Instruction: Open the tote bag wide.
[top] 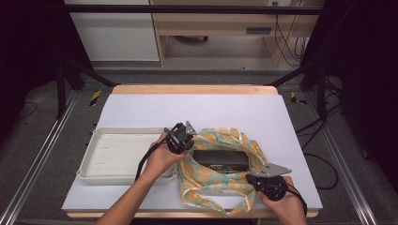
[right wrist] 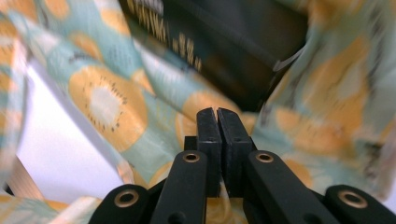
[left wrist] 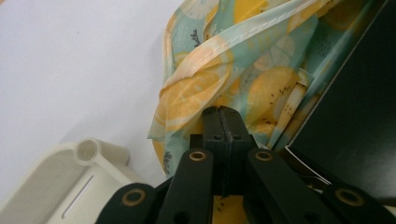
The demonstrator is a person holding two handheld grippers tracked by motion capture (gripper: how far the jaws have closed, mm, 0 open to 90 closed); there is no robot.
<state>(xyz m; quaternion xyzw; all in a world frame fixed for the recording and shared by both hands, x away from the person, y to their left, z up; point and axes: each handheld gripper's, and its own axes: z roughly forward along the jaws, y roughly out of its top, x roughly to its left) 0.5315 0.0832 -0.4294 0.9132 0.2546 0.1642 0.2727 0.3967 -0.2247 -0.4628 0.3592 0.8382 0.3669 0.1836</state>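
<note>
In the high view, the left tool (top: 184, 136) sits at the left edge of a fruit-print cloth bag (top: 211, 180) lying crumpled on the white bench (top: 197, 105). The right tool (top: 263, 180) sits at the bag's near right edge. A flat black box (top: 220, 159) lies in the bag's open mouth, between the two tools. A cream plastic tray (top: 117, 152) with a raised rim stands just left of the bag.

In the left gripper view, the left tool (left wrist: 220, 111) is clenched, its jaws pressed together on a fold of the bag (left wrist: 210, 88); the thin cloth shows orange slices on pale green, with a stitched hem. The box (left wrist: 359, 112) is matte and straight-edged at the right, and the tray's rounded corner (left wrist: 88, 151) lies low at the left.

In the right gripper view, the right tool (right wrist: 217, 114) is likewise clenched on the bag's cloth (right wrist: 107, 107), which is blurred. The box (right wrist: 224, 42) lies beyond, carrying pale print.
</note>
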